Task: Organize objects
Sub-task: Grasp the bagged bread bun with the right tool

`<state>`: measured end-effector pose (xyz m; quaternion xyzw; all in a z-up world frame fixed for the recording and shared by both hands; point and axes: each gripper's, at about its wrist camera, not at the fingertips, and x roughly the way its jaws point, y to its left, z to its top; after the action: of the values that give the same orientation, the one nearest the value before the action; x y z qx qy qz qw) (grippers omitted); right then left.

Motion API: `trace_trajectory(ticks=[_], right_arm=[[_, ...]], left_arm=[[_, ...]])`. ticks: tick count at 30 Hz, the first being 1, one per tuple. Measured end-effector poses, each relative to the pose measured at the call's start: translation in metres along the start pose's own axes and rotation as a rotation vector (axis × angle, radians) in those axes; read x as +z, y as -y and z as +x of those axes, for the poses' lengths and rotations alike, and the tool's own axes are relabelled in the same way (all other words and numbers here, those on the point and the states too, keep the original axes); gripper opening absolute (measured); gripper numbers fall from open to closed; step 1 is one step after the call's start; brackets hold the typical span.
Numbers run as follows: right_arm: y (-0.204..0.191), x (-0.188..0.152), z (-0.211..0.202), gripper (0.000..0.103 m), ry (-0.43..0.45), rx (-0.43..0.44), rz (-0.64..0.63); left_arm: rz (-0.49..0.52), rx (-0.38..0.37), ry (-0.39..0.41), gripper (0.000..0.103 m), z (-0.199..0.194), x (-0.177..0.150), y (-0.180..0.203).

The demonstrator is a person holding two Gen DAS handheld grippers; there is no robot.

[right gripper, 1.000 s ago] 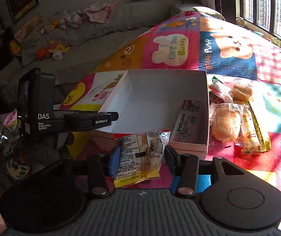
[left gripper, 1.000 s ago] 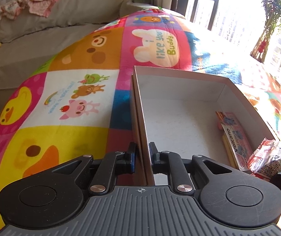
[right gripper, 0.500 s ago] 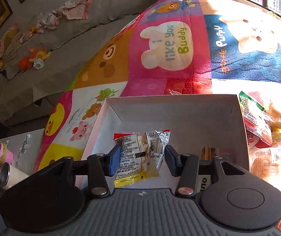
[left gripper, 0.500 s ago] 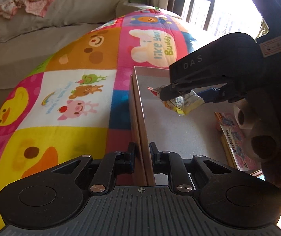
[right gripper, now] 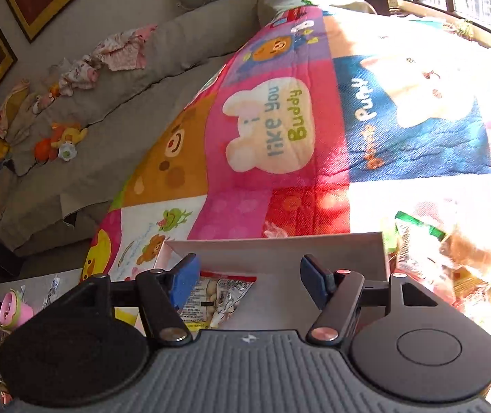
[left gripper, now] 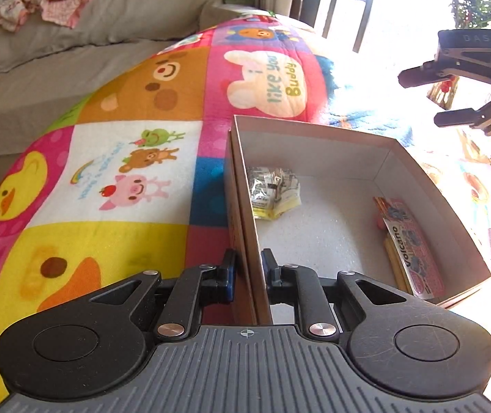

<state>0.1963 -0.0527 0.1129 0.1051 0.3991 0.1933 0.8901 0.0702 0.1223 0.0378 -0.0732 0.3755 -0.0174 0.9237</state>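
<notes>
While the left gripper (left gripper: 247, 270) pinches the near left wall of the shallow white cardboard box (left gripper: 317, 143), jaws pressed on it, a slip there could slide the box on the soft patchwork cartoon blanket (left gripper: 135, 168). Crinkled clear-and-yellow snack packet (left gripper: 273, 192): inside, against the left wall, long axis running away from the camera, yellow end nearest. Flat pink "Volcano" packet (left gripper: 408, 244): along the right wall. Right gripper (right gripper: 249, 280): jaws opening, nothing between them; loose wrapped snacks (right gripper: 451, 268) lie right, glare-washed, easy to misgrasp.

One box (left gripper: 317, 130), two snack packets inside: crinkled packet (left gripper: 273, 189), Volcano packet (left gripper: 410, 244); two grippers
</notes>
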Motion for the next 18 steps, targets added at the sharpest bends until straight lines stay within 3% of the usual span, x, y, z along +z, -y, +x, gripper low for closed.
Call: trace_trajectory(ticks=[4,8,17,18], right_arm=[[0.062,0.019,-0.032,0.080,0.086,-0.141,0.093],[0.109,0.015,-0.018,0.083,0.036,-0.215,0.168],[0.131,0.020,0.044,0.083,-0.041,-0.262,0.178],[0.130,0.019,0.046,0.074,-0.051,-0.263,0.169]], left_arm=[[-0.004,0.005,-0.002,0.018,0.000,0.000,0.001],[-0.008,0.015,-0.010,0.018,-0.001,0.001,0.003],[0.003,0.045,-0.026,0.016,-0.002,0.000,0.008],[0.003,0.047,-0.025,0.016,-0.002,0.000,0.008]])
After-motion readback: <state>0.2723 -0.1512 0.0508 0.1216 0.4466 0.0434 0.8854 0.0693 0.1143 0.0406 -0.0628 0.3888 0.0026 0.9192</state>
